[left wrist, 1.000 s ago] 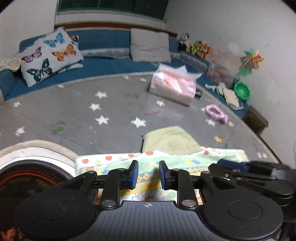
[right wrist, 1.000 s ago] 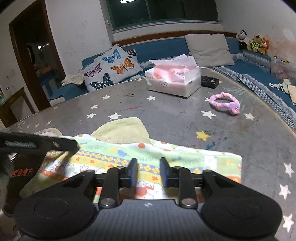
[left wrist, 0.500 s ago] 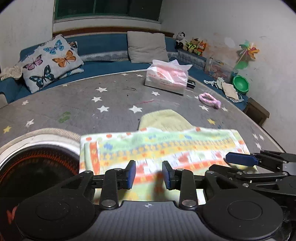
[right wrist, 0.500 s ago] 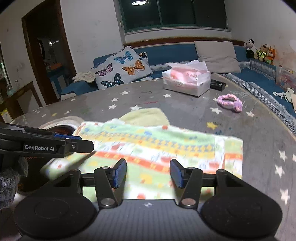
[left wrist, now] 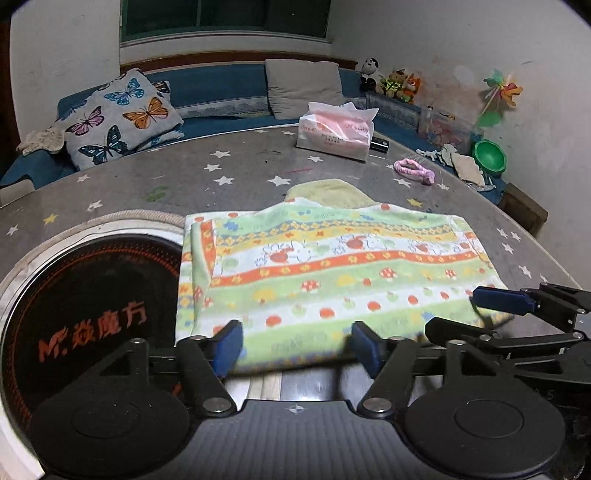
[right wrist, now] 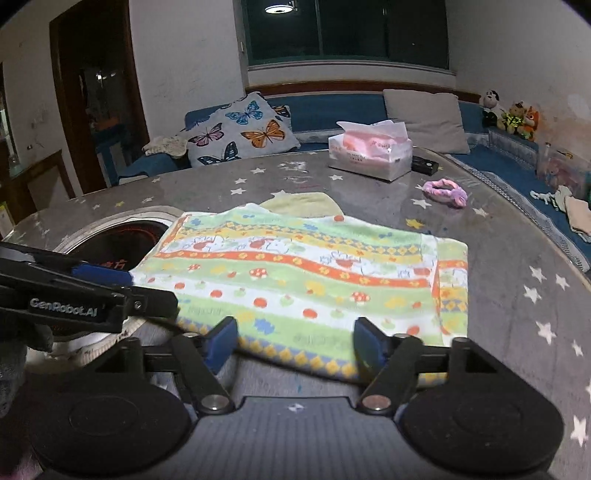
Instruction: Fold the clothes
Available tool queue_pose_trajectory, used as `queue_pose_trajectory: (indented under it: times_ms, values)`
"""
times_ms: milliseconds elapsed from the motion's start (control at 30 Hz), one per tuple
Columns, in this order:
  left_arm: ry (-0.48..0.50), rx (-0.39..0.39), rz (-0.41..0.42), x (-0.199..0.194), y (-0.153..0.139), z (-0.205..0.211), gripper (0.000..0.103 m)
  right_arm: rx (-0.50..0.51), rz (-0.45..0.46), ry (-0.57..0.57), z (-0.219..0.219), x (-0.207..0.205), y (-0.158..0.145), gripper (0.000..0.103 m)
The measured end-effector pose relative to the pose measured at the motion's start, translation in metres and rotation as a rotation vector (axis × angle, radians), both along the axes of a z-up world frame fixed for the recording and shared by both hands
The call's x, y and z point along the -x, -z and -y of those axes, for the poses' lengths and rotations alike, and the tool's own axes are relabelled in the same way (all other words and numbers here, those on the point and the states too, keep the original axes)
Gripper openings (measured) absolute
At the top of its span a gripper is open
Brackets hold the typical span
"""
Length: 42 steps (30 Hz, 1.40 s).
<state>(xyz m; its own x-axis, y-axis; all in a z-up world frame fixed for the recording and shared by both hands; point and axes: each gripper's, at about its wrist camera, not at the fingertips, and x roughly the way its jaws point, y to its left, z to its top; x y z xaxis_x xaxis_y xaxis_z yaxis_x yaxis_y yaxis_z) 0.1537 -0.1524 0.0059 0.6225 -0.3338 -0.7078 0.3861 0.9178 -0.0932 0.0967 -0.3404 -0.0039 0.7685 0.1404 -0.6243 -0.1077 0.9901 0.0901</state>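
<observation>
The towel (left wrist: 332, 273) lies folded flat on the grey star-dotted desk (left wrist: 221, 173), its left end over the rim of the round cooker (left wrist: 85, 295) set into the desk. A yellow-green cloth (left wrist: 328, 192) pokes out from under its far edge.

Both tongs sit at the towel's near edge. The left tongs (left wrist: 295, 350) are opening, the near hem lying between the blue pads without being pressed. The right tongs (right wrist: 293, 349) are opening too, hem between the pads, no grip.

Beyond the towel stand one tissue box (left wrist: 334, 134), one pink hair band (left wrist: 413, 171) and one small black box (left wrist: 378, 144), all well apart from it. Nothing blocks the towel itself except the other tongs reaching in from the side.

Cushions: two, a butterfly one (left wrist: 122, 118) and a plain grey one (left wrist: 303, 86). Plush toys on the bench: three (right wrist: 511, 112).

Only the left view shows the cooker's printed face, the green bowl (left wrist: 489, 155) and the pinwheel (left wrist: 500, 92). Only the right view shows the doorway (right wrist: 92, 107) and the ceiling lamp (right wrist: 280, 7).
</observation>
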Motion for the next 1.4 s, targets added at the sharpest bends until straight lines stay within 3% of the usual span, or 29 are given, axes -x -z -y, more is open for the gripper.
queue_pose_trajectory:
  times_ms: [100, 233, 500, 1400]
  values:
    - [-0.011, -0.007, 0.006, 0.013, 0.0, -0.003, 0.087, 0.002, 0.004, 0.01, -0.002, 0.008, 0.0, 0.082]
    - [-0.033, -0.021, 0.011, 0.027, 0.002, -0.009, 0.095, 0.0, 0.009, 0.026, -0.005, 0.017, -0.001, 0.086]
    - [-0.086, -0.028, 0.004, 0.045, 0.006, -0.023, 0.103, 0.013, 0.004, 0.06, -0.011, 0.032, 0.002, 0.103]
    - [-0.128, -0.034, -0.027, 0.076, 0.015, -0.036, 0.103, 0.008, -0.029, 0.115, -0.019, 0.055, 0.012, 0.103]
